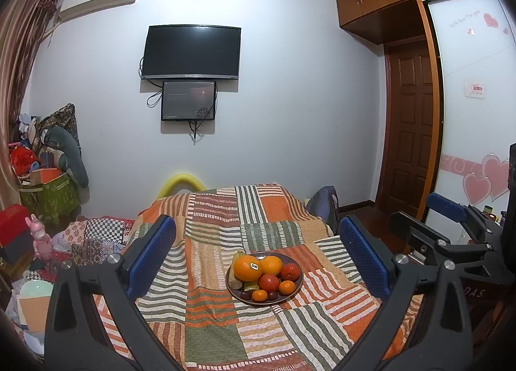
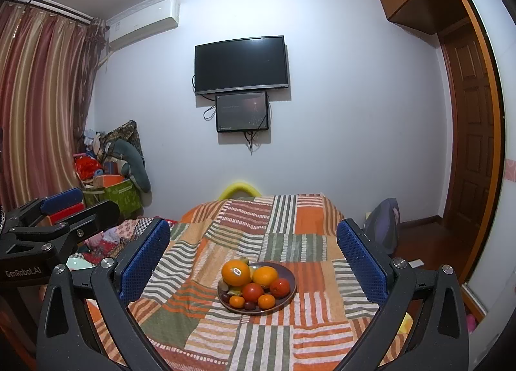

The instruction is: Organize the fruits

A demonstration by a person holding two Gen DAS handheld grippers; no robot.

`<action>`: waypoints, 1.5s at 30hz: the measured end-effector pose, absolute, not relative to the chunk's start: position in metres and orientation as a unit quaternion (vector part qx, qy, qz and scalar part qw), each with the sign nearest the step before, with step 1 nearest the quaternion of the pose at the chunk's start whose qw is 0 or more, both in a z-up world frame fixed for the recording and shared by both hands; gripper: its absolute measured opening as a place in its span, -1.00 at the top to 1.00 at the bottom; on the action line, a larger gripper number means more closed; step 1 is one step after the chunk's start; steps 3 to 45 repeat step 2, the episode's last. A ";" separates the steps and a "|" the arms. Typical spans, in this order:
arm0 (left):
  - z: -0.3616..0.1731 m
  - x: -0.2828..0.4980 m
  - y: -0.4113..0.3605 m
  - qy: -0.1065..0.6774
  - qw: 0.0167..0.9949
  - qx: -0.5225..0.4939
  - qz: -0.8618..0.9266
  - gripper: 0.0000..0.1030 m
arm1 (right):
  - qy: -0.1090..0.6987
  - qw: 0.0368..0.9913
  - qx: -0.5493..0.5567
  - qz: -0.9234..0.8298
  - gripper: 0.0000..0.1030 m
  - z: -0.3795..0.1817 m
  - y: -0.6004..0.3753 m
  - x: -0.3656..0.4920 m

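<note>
A dark plate (image 1: 292, 294) (image 2: 288, 271) heaped with fruit sits in the middle of a striped patchwork bedspread (image 1: 213, 313) (image 2: 277, 242). The heap holds a large stickered orange (image 1: 247, 267) (image 2: 235, 272), a second orange (image 1: 271, 264) (image 2: 265, 275), red round fruits (image 1: 269, 282) (image 2: 252, 292), small tangerines (image 1: 287, 287) (image 2: 266, 301) and dark small fruits (image 1: 245, 295) (image 2: 249, 305). My left gripper (image 1: 256, 222) (image 2: 87, 201) is open, hovering short of the plate. Level beside it, my right gripper (image 2: 252, 224) (image 1: 419, 209) is open too. Neither holds anything.
The bed runs toward a white wall with a television (image 1: 191, 52) and a smaller screen under it. Bags, boxes and toys (image 1: 48, 177) pile up left of the bed. A backpack (image 2: 382, 225) leans at its right, near a wooden door (image 1: 411, 122) and wardrobe.
</note>
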State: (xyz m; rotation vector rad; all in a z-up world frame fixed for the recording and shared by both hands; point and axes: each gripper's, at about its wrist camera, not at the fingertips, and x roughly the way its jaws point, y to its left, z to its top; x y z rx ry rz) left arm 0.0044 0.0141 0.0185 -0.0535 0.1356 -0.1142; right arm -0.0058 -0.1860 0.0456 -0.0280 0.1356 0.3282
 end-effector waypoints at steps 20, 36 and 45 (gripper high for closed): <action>0.018 0.006 0.015 0.070 0.995 -0.029 -0.057 -1.00 | 0.068 0.984 -0.014 0.163 -1.00 0.045 -0.186 -0.006; 0.018 0.006 0.015 0.070 0.995 -0.029 -0.057 -1.00 | 0.068 0.984 -0.014 0.163 -1.00 0.045 -0.186 -0.006; 0.018 0.006 0.015 0.070 0.995 -0.029 -0.057 -1.00 | 0.068 0.984 -0.014 0.163 -1.00 0.045 -0.186 -0.006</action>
